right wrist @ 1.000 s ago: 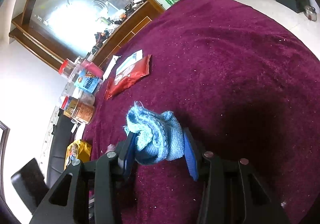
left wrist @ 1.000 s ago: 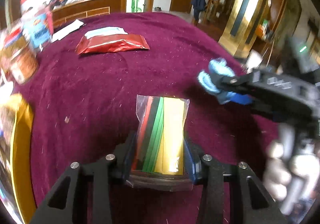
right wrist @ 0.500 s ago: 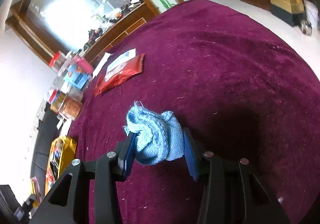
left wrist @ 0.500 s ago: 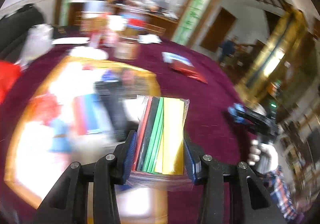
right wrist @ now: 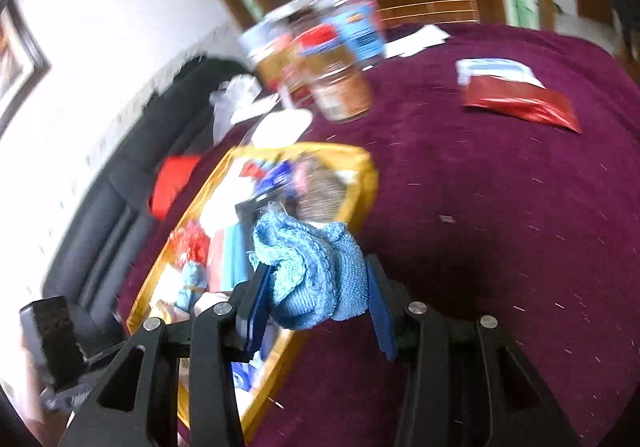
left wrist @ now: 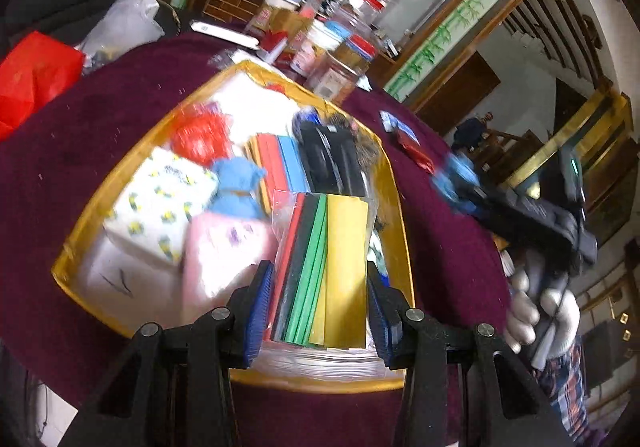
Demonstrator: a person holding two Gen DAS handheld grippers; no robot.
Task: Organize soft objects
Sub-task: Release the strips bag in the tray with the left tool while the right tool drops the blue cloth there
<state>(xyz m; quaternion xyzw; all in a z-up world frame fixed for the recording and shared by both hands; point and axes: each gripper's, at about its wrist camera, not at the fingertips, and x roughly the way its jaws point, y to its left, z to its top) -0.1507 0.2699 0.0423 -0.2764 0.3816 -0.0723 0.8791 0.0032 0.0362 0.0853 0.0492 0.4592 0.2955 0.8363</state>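
Your left gripper (left wrist: 318, 299) pinches the bag of coloured sheets (left wrist: 326, 271), long axis pointing ahead, directly over the gold tray (left wrist: 394, 199); your right gripper (right wrist: 316, 295) clamps the blue knit cloth (right wrist: 312, 275), the tray lying just left of it.

I see a deep maroon tablecloth (left wrist: 120, 95) filling both views. On it sits a tray with a gold rim (left wrist: 400, 239), crowded with colour — a white pack dotted with yellow and dark marks (left wrist: 160, 207) at centre left, a pale pink pack (left wrist: 224, 259) below it, something bright red (left wrist: 200, 135) above, and red and blue sheets (left wrist: 276, 163). In the left wrist view a clear bag (left wrist: 324, 271) shows red, black, green and yellow strips between blue pads (left wrist: 260, 307). In the right wrist view the knitted cloth (right wrist: 316, 275) is light blue. At upper right lies a glossy red packet (right wrist: 520, 103).
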